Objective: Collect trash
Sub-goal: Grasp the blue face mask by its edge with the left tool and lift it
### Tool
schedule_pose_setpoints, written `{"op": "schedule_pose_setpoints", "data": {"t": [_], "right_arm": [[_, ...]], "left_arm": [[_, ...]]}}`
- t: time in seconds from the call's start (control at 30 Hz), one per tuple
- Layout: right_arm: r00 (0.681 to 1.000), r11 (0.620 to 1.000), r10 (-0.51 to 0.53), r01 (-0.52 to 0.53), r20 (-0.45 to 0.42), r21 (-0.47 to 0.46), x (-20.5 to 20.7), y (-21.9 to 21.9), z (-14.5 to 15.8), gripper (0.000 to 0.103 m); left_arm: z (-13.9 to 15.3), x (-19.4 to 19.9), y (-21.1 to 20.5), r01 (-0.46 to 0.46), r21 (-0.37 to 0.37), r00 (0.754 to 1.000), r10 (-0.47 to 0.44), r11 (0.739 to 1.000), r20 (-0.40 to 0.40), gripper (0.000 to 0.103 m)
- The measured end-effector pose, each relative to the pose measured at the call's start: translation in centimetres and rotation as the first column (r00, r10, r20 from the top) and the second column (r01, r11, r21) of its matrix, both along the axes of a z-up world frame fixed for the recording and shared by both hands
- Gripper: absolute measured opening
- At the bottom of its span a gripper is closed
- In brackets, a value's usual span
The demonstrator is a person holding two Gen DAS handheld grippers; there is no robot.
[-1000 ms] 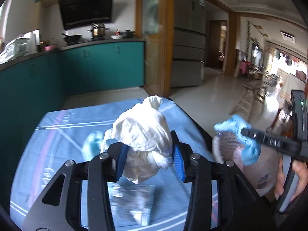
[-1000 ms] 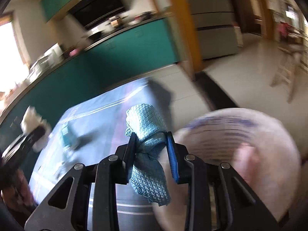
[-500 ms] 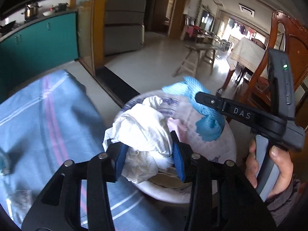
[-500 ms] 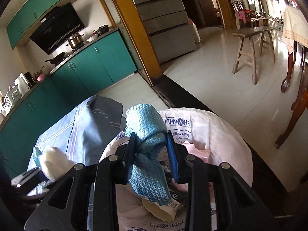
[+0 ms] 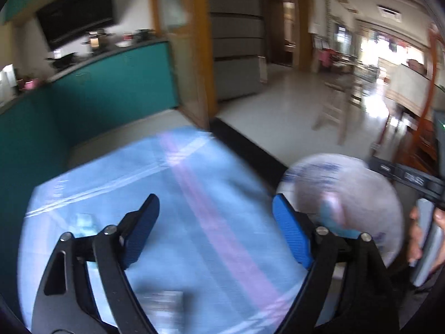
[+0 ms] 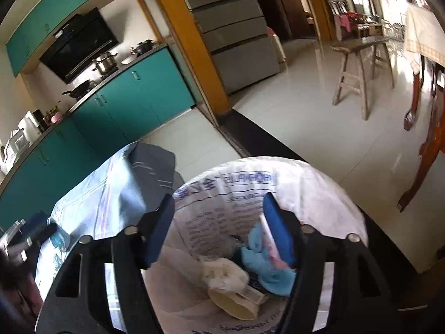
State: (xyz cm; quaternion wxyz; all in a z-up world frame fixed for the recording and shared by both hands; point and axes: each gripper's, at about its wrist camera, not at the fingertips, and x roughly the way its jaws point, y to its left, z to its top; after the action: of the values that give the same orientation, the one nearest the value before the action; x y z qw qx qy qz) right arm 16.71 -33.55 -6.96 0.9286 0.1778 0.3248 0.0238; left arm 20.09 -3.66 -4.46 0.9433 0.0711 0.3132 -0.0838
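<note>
Blue cloth (image 6: 274, 271) now apparently lies in bag (image 6: 328, 183)

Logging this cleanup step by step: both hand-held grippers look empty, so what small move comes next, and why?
Probably take the left hand-held gripper down to the small blurred scrap on the blue cloth. Both sets of jaws are opening with nothing between them, and the blue rag and pale wad lie in the white sack.

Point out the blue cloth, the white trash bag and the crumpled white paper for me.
blue cloth (image 6: 267, 267): right wrist view, middle of the bunched fabric inside the bag.
white trash bag (image 6: 328, 194): right wrist view, its far rim.
crumpled white paper (image 6: 225, 274): right wrist view, top of the wad inside the bag.
</note>
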Motion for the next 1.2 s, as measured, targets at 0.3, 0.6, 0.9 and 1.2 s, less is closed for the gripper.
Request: {"op": "schedule_pose_setpoints", "data": {"t": [0.3,0.6,0.9,1.2], "right_arm": [[0.967,0.954,0.251,-0.252,-0.027,-0.162,0.6,11.0,-0.8,0.077],[0.802,0.794,0.597,-0.594,-0.018,-0.125,-1.5,19.8,-0.2,0.09],[0.611,0.589,0.778,-0.79,-0.146,-0.167,-0.9,31.3,-0.4,0.093],[0.621,0.554,0.733,-0.781,-0.277,-0.288,-0.7,36.3,-4.0,0.093]], "left_arm": [[-4.8,5.1,14.7,-0.37,-0.153,0.881,0.294,0.916,-0.371,0.089],[-5.5,4.7,17.6,-0.373,-0.182,0.874,0.279,0.91,-0.399,0.033],[-0.9,-0.6,22.4,-0.435,-0.263,0.895,0.383,0.861,-0.228,0.027],[-1.4,-1.9,23.8,-0.426,-0.293,0.897,0.359,0.856,-0.256,0.027]]}}
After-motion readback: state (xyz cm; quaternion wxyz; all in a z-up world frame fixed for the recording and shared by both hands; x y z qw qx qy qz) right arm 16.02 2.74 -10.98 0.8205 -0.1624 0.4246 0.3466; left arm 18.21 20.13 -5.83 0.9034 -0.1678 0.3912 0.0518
